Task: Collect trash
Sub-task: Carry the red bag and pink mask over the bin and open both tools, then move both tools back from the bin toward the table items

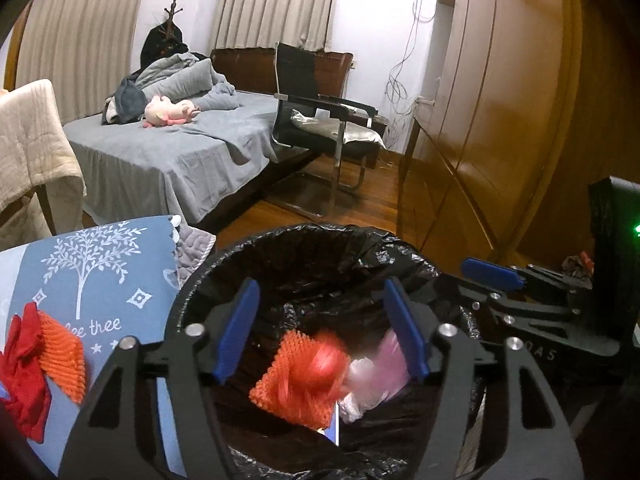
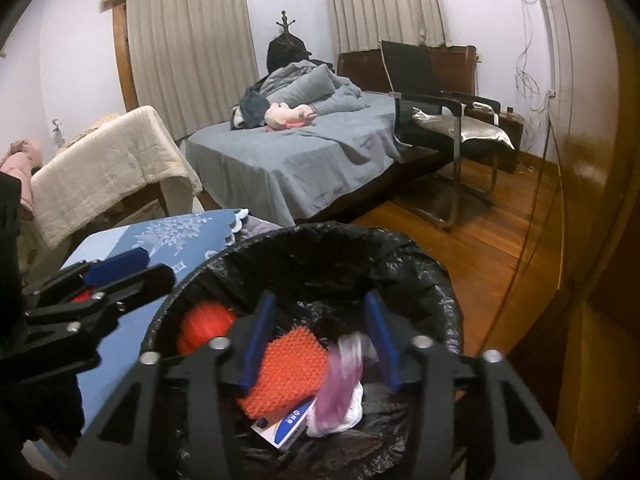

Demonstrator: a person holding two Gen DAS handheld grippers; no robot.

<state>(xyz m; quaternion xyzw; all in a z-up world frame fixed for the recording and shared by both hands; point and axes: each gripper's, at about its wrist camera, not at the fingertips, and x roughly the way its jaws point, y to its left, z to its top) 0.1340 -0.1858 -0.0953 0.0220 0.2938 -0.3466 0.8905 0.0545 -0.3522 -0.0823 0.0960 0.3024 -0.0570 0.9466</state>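
Trash lies inside the round bin lined with a black plastic bag (image 1: 320,248), seen through the left wrist camera: an orange foam fruit net (image 1: 292,384), a blurred red ball-shaped piece (image 1: 324,364) on it, and a crumpled pink and white plastic bag (image 1: 376,372) beside them. The left gripper (image 1: 320,328) hangs over the bin mouth, its blue-padded jaws parted and empty. To the left, on the blue tree-print tablecloth (image 1: 100,264), lie a red cloth bow (image 1: 24,364) and a second orange foam net (image 1: 64,356). The right gripper (image 1: 492,276) reaches in from the right edge.

From the right wrist camera, the right gripper (image 2: 320,340) stands released above the bin (image 2: 320,240), nothing between its pads. Below it lie the net (image 2: 284,372), the plastic bag (image 2: 344,376), a blue and white cardboard box (image 2: 288,424) and the red piece (image 2: 204,328). The left gripper (image 2: 116,268) shows at the left.
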